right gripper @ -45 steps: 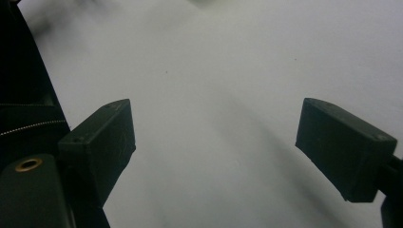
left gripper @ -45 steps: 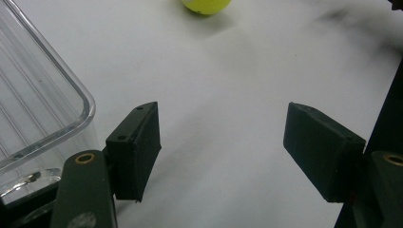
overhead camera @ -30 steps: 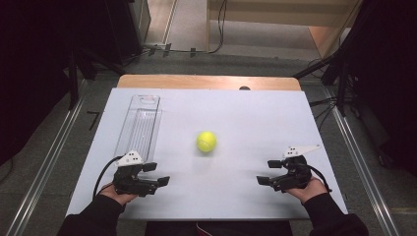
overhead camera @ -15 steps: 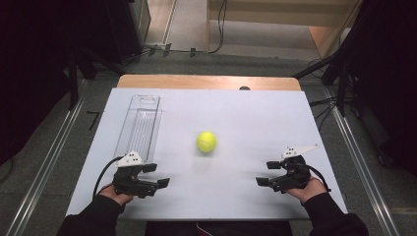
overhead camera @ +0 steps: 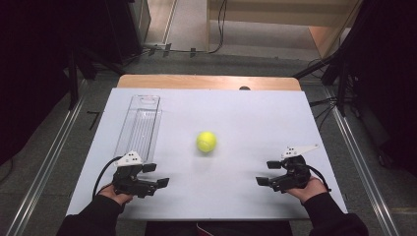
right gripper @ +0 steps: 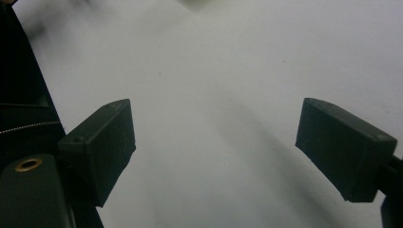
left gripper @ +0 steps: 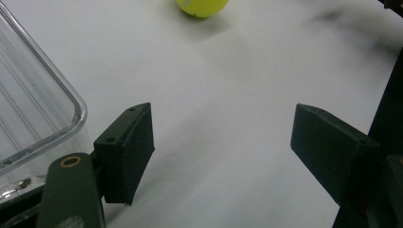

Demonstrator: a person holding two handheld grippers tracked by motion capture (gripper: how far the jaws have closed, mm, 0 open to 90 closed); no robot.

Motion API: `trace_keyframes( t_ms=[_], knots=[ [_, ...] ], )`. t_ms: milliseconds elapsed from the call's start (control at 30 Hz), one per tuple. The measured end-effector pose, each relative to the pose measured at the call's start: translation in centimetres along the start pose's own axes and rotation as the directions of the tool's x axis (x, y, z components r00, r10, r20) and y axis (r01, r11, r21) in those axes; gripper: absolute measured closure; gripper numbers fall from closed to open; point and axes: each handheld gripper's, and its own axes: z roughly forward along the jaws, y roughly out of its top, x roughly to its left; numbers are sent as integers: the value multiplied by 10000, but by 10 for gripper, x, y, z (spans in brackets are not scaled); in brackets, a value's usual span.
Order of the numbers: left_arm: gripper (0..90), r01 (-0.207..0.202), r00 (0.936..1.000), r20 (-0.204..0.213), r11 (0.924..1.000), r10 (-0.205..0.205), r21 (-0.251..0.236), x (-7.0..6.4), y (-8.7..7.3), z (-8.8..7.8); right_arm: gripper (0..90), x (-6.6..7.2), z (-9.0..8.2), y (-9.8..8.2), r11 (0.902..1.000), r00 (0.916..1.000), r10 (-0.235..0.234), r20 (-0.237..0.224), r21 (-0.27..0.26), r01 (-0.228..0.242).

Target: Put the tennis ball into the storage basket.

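We see a yellow-green tennis ball [overhead camera: 206, 141] resting on the white table top [overhead camera: 236, 113], roughly at its middle, with bare surface all around it. Our left gripper [overhead camera: 156, 175] sits near the near-left corner of the table, held in a hand [overhead camera: 114, 192] coming in from the near edge; its jaws are spread apart with nothing between them. In the left gripper view the same gripper [left gripper: 222, 142] looks over bare table toward the ball [left gripper: 202, 6] at the far edge of the picture. A long clear plastic tray [overhead camera: 140, 125] lies on the left side of the table, running near to far, its near end just beside the left gripper. Our right gripper [overhead camera: 268, 173] sits near the near-right corner, well apart from the ball, its jaws likewise released and gripping nothing.
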Motion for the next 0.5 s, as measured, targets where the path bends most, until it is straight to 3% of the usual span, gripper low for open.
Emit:
trace_keyframes(
  t_ms=[500],
  knots=[
    [234,32,10000,-9,10000,-32,49,0,0,0,111,-1,-2,10,10000,9999,45,99,78,-46]
  ],
)
